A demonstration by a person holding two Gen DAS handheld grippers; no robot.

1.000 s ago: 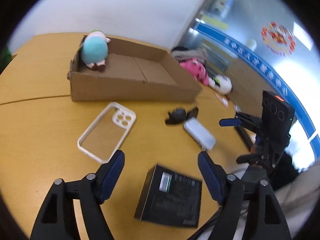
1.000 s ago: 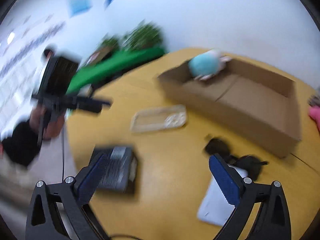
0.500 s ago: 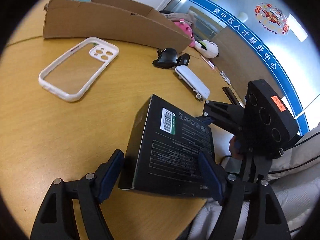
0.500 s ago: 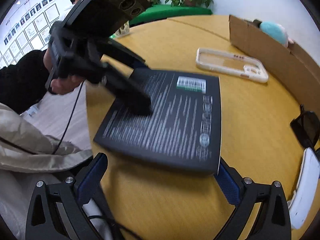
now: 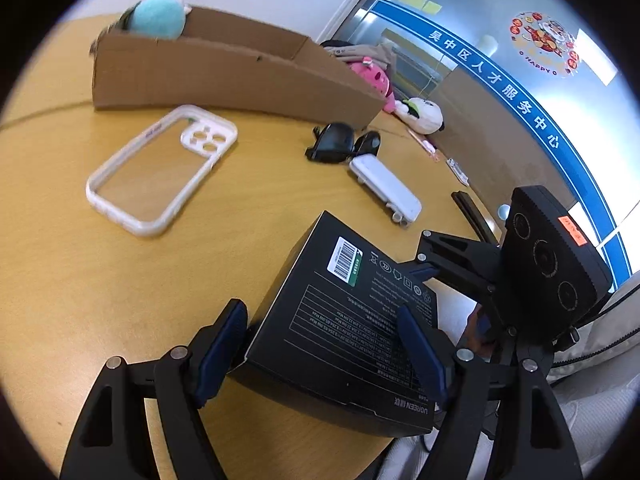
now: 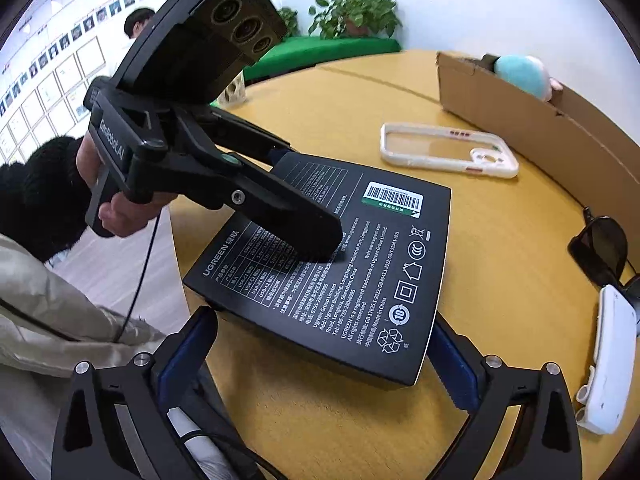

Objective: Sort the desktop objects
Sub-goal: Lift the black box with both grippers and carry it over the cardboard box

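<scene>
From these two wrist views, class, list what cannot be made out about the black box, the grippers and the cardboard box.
- Black box: underside hidden in both views; left view cannot show whether the left gripper pads touch it.
- Right gripper: its far finger vanishes behind the box in the right view.
- Cardboard box: near wall hides the interior; only a teal plush toy shows above it.

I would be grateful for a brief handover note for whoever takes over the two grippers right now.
Left gripper: jaws wide, straddling the flat black cardboard box at the round wooden table's near edge; contact unclear.
Right gripper: straddles the same box from its other side; grip unclear.
Open brown carton already holds a teal plush toy.
Left out: box, clear white-rimmed phone case, black sunglasses, white power bank.
</scene>
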